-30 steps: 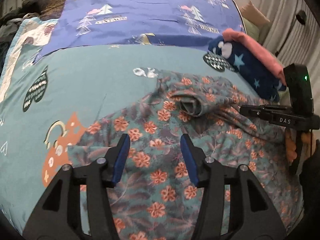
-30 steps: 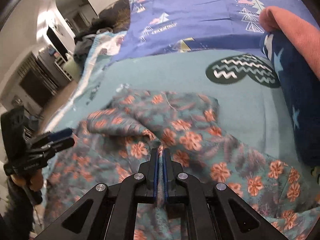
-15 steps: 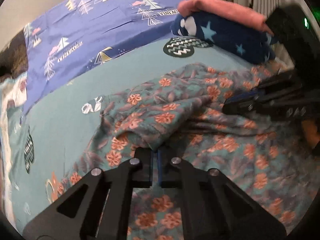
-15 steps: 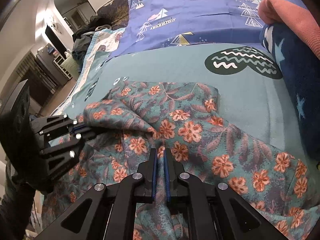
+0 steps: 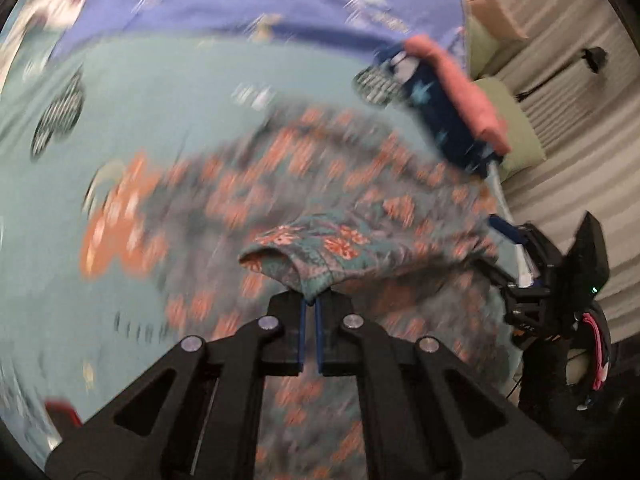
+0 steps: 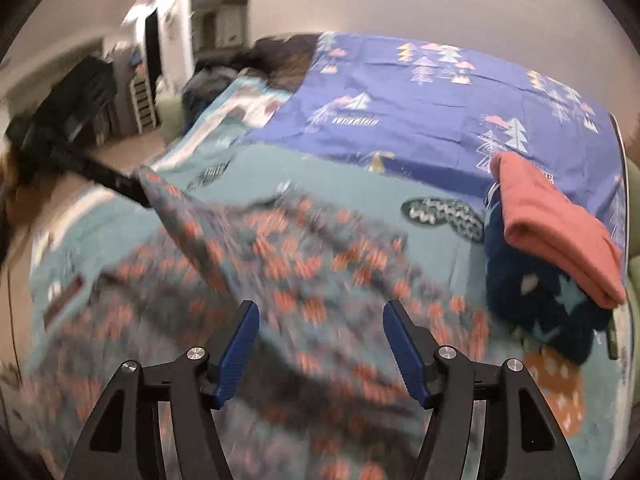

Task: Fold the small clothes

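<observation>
Since the earlier frames your right gripper (image 6: 320, 344) has let go of the floral garment (image 6: 304, 264) and its jaws have just been opening; they now stand wide, and nothing is between the blue pads (image 6: 240, 344), which hover above the cloth. Your left gripper (image 5: 310, 312), which was wide a second ago, is now closed tight on a fold of the same garment (image 5: 320, 248), and this fold is lifted off the bed and hangs over the fingertips like a small sleeve or corner. Most of the garment lies spread on the teal bedsheet (image 5: 160, 100), but it is blurred in both views, so you cannot tell how flat it is. In the right wrist view you see the left gripper (image 6: 132, 188) far at the left, pulling one edge of the cloth up. At the right side of the bed there is a folded stack: a pink cloth (image 6: 556, 232) lies on top of a dark blue star-pattern cloth (image 6: 536, 296). Behind is a purple sheet with trees (image 6: 440, 100).
</observation>
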`<state>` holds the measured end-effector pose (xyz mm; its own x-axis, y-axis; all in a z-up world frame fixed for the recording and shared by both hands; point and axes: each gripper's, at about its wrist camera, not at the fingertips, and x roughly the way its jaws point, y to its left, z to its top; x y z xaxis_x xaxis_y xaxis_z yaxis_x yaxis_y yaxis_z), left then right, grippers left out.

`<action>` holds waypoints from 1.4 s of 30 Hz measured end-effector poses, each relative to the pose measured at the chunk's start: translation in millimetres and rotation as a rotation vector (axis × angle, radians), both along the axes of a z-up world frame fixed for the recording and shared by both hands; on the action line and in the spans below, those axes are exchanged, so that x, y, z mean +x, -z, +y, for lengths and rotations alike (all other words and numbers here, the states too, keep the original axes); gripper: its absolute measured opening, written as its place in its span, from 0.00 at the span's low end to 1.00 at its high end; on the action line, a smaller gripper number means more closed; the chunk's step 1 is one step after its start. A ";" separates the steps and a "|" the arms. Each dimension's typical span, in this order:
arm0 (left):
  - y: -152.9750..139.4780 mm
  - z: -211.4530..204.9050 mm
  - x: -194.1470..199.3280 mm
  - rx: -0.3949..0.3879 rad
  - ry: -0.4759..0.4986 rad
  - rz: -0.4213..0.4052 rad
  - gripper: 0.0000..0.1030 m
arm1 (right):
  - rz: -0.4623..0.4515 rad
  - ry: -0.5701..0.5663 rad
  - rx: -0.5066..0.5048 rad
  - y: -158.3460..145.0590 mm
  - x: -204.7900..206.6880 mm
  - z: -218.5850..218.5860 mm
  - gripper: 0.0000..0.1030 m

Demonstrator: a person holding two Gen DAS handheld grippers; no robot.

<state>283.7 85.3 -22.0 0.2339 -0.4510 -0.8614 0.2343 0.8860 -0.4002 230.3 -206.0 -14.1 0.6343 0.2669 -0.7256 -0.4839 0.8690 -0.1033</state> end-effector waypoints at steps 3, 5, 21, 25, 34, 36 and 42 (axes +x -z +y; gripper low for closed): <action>29.4 26.0 -20.5 -0.007 -0.062 0.073 0.05 | 0.000 -0.010 -0.084 18.7 -18.6 5.8 0.64; 47.9 41.5 -26.4 -0.055 -0.100 0.135 0.05 | 0.029 0.003 -0.092 28.7 -23.5 3.6 0.64; 29.2 54.3 -48.9 -0.093 -0.053 -0.041 0.55 | 0.136 0.223 0.096 27.9 -37.8 -49.9 0.64; 49.5 51.6 -13.6 -0.089 -0.072 0.021 0.54 | 0.103 0.212 0.067 22.9 -34.8 -40.6 0.64; 3.2 21.6 -24.3 -0.020 -0.060 -0.281 0.07 | 0.090 0.282 0.057 24.5 -23.3 -54.5 0.64; -25.4 23.4 -28.3 -0.001 -0.075 -0.433 0.07 | 0.076 0.305 0.072 21.3 -19.2 -60.7 0.64; 10.7 35.2 31.3 0.197 -0.160 -0.401 0.10 | 0.061 0.355 0.073 21.1 -9.4 -66.1 0.64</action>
